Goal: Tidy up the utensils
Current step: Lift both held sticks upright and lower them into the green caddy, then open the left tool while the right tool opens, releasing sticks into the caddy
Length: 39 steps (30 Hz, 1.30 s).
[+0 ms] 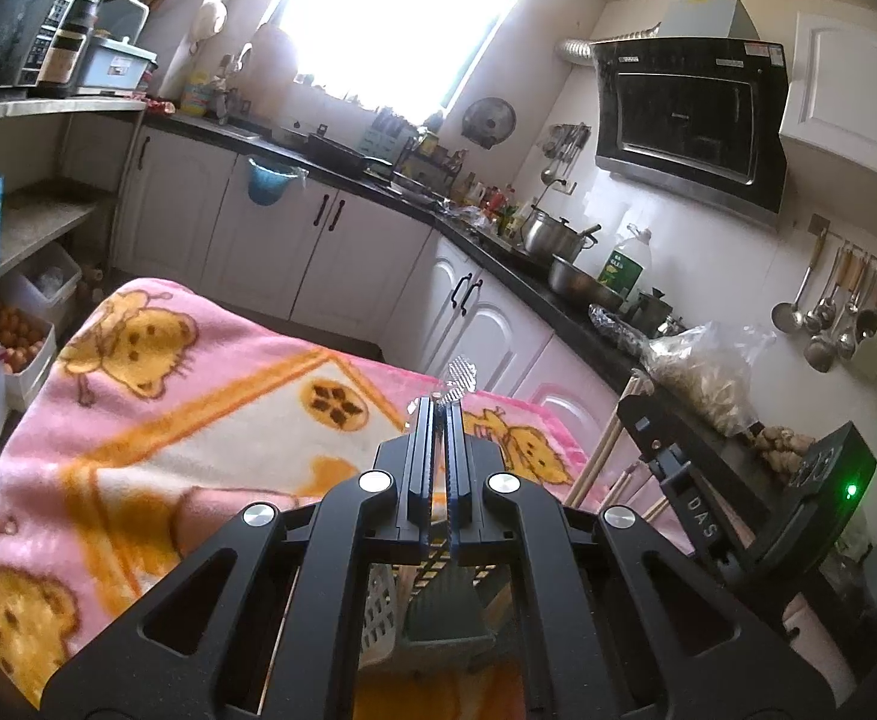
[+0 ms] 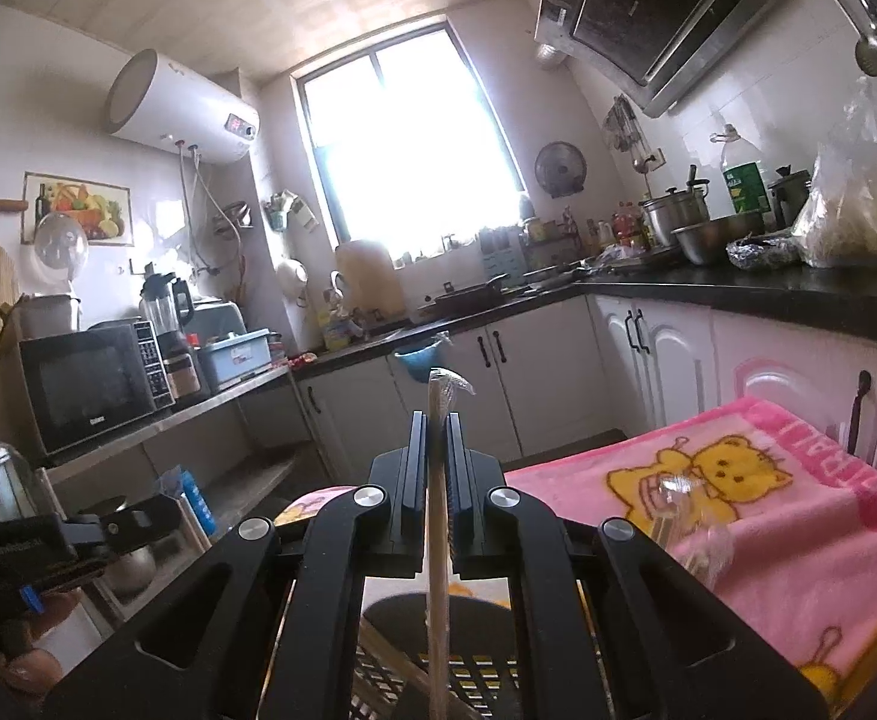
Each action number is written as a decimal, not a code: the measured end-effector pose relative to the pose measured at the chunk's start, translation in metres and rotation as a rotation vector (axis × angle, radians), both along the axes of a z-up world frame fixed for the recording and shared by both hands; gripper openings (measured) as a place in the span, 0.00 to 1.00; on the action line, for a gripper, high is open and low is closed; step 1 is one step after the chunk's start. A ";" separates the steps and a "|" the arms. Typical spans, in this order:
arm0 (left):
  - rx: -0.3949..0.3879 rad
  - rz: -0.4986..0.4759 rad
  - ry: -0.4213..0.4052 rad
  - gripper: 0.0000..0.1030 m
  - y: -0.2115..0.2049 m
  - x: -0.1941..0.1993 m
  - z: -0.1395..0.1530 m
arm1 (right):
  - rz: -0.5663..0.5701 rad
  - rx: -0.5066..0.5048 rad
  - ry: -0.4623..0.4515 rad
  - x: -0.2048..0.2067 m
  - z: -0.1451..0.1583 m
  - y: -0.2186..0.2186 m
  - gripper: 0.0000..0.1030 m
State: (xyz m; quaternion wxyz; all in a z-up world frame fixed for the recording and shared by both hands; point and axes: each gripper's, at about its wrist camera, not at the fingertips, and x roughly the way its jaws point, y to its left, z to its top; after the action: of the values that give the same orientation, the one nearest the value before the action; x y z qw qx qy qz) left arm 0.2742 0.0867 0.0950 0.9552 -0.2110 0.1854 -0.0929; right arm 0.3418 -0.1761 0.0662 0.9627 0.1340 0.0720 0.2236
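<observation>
Right tongs clamping wrapped chopsticks, pink blanket edge beside

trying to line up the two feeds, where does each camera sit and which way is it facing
Left wrist: on the left gripper, looking along its shut fingers over the pink blanket toward the window and corner counter; a thin patterned utensil handle sticks out past the tips; the right gripper shows at right.
Right wrist: on the right gripper, about level, facing the window; a wooden stick is clamped between its fingers; the left gripper shows at lower left.
Shared: window, range hood, blanket, black counter.
</observation>
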 end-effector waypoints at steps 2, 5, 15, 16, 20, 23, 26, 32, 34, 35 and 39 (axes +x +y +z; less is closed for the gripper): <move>-0.003 -0.002 0.006 0.00 0.000 0.000 -0.003 | -0.008 -0.007 -0.019 -0.004 -0.004 0.001 0.06; -0.005 -0.003 0.016 0.00 0.000 0.001 -0.008 | -0.021 -0.016 -0.041 -0.010 -0.009 0.003 0.06; -0.005 -0.009 0.042 0.00 -0.003 -0.005 -0.023 | -0.029 -0.044 -0.041 -0.024 -0.031 0.011 0.06; -0.003 -0.008 0.046 0.00 -0.003 -0.005 -0.024 | -0.025 -0.047 -0.038 -0.025 -0.033 0.011 0.06; -0.010 -0.011 0.059 0.00 -0.003 -0.006 -0.028 | -0.011 -0.057 -0.019 -0.029 -0.037 0.011 0.06; -0.012 -0.012 0.066 0.00 -0.004 -0.007 -0.031 | -0.018 -0.061 -0.014 -0.032 -0.038 0.008 0.06; -0.017 -0.012 0.071 0.00 -0.005 -0.009 -0.032 | -0.042 -0.065 -0.017 -0.033 -0.037 0.005 0.06; -0.023 -0.015 0.079 0.00 -0.005 -0.012 -0.033 | -0.069 -0.075 -0.030 -0.036 -0.039 0.000 0.06; -0.020 -0.014 0.078 0.00 -0.004 -0.012 -0.033 | -0.065 -0.071 -0.026 -0.037 -0.039 -0.002 0.07; -0.023 -0.014 0.078 0.00 -0.004 -0.012 -0.033 | -0.065 -0.070 -0.024 -0.037 -0.040 -0.002 0.07; -0.023 -0.013 0.078 0.00 -0.004 -0.013 -0.033 | -0.051 -0.064 -0.007 -0.039 -0.039 -0.005 0.15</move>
State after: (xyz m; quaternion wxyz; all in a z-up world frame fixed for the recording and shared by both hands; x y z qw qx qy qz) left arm 0.2614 0.0830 0.0619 0.9443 -0.2240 0.2227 -0.0927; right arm 0.3027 -0.1812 0.0273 0.9722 0.1040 0.0724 0.1969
